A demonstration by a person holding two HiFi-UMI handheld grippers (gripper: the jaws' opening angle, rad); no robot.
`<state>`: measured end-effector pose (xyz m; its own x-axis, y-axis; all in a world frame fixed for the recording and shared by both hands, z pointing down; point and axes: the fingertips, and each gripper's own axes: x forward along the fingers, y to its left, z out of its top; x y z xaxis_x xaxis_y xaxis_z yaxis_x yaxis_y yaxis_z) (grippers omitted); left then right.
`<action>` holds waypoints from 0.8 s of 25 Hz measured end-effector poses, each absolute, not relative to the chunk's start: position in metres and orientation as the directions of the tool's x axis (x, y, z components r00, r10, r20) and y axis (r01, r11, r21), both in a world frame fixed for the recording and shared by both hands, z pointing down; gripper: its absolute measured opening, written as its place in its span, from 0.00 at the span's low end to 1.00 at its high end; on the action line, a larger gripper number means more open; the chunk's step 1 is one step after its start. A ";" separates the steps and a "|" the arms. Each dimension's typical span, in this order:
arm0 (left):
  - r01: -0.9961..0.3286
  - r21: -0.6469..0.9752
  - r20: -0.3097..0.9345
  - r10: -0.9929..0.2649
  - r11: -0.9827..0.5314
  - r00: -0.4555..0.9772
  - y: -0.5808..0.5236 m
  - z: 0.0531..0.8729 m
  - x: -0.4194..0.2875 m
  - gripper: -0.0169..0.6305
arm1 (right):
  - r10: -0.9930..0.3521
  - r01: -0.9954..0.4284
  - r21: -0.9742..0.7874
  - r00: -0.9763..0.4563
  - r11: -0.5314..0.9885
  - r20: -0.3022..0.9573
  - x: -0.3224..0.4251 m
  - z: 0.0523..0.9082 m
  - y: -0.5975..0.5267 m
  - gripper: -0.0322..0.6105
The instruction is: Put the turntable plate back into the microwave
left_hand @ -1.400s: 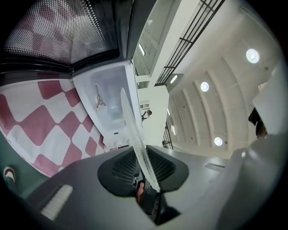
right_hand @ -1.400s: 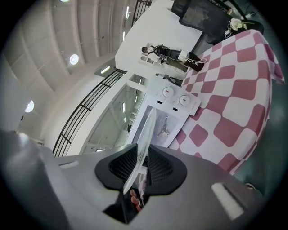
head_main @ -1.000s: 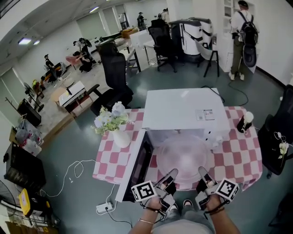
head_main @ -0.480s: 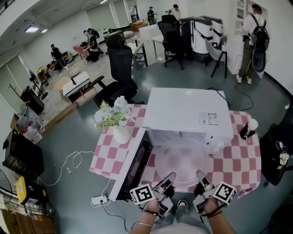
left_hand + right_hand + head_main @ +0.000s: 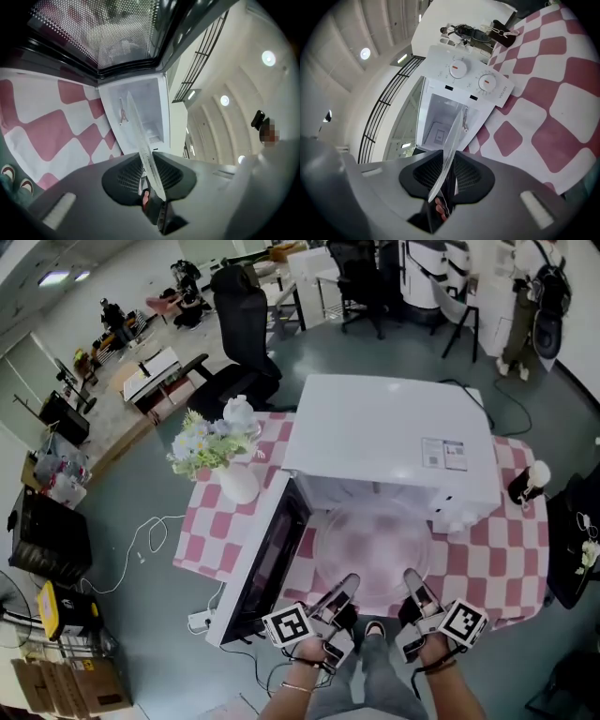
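The clear glass turntable plate (image 5: 375,545) hangs level in front of the white microwave's (image 5: 394,442) open cavity, over the checked table. My left gripper (image 5: 343,591) is shut on the plate's near-left rim and my right gripper (image 5: 412,585) on its near-right rim. The left gripper view shows the plate (image 5: 140,136) edge-on, pinched in the left gripper (image 5: 149,176), with the cavity (image 5: 140,110) ahead. Seen from the right gripper view, the plate (image 5: 452,140) is clamped in the right gripper (image 5: 446,176), pointing at the cavity (image 5: 438,122) beside two knobs (image 5: 458,70).
The microwave door (image 5: 267,563) swings open to the left, past the table edge. A white vase of flowers (image 5: 225,460) stands left of the microwave and a dark figurine (image 5: 530,484) at the right. Cables and a power strip (image 5: 199,620) lie on the floor below.
Both grippers have sunk a little with the plate still held between them. The head view has shifted so the microwave looks larger and closer.
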<state>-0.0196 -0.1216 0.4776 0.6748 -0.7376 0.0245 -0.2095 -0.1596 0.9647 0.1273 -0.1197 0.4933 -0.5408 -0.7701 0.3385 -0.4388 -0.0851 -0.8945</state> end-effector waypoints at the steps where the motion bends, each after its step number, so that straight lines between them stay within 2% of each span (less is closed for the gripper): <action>1: -0.206 0.967 0.027 -0.740 -0.152 0.672 -0.122 0.481 -0.020 0.12 | -0.767 -0.441 -0.893 -0.541 -0.089 0.344 0.128 0.498 -0.121 0.17; 5: -0.189 0.974 0.033 -0.748 -0.125 0.663 -0.121 0.497 -0.020 0.12 | -0.759 -0.453 -0.885 -0.539 -0.106 0.366 0.129 0.513 -0.120 0.17; 9: -0.163 0.980 0.022 -0.753 -0.114 0.657 -0.121 0.504 -0.018 0.12 | -0.767 -0.385 -0.921 -0.608 0.058 0.206 0.115 0.499 -0.134 0.17; 20: -0.133 0.984 -0.001 -0.759 -0.115 0.651 -0.128 0.504 -0.015 0.11 | -0.767 -0.382 -0.923 -0.602 0.036 0.219 0.120 0.505 -0.138 0.17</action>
<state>-0.0146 -0.1279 0.5041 0.6513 -0.7588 -0.0008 -0.1332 -0.1155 0.9843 0.1198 -0.1383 0.5052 -0.6025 -0.7674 0.2195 -0.3823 0.0361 -0.9233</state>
